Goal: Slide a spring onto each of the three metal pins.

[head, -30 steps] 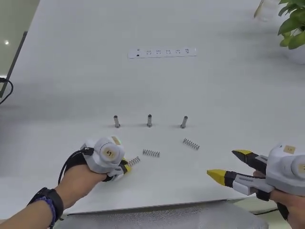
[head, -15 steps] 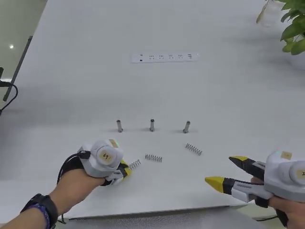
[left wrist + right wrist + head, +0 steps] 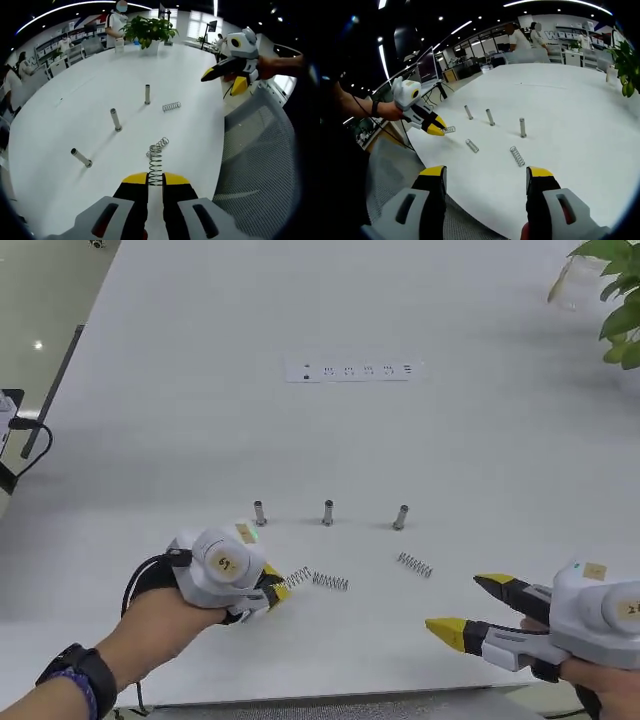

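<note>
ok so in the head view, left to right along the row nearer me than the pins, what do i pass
left tongs → held spring → middle spring → right spring → right tongs

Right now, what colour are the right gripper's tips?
Yellow. The right gripper shows best in the right gripper view.
</note>
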Available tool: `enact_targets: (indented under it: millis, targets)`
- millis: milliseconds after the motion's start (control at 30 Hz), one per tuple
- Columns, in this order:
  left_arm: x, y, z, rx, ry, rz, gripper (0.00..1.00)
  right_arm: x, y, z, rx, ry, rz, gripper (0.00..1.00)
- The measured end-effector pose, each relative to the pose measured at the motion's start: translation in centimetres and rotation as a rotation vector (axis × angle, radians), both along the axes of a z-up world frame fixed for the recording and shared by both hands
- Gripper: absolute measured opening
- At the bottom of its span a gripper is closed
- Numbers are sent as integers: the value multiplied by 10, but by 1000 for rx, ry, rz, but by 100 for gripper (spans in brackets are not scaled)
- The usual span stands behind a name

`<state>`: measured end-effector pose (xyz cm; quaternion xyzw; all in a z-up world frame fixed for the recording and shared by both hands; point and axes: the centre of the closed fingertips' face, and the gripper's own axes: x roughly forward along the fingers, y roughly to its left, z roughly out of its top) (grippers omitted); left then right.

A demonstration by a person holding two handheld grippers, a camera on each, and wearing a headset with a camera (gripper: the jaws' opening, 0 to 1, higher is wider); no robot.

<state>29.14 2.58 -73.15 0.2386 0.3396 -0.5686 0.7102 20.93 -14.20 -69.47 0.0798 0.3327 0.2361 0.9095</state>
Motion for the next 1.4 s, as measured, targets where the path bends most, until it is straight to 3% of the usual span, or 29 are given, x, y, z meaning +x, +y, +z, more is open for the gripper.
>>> enact_targets:
  millis: [500, 900, 1400]
  targets:
    - [-15, -28, 29, -46, -42, -105, 2, 11, 17, 5, 23, -21, 59, 57]
    - [-25, -47, 43, -72, -64, -167, 2, 20, 37, 15, 77, -54, 119, 43]
    - [-40, -64, 56, -97, -92, -243, 2, 27, 64, 25, 155, -63, 196, 31]
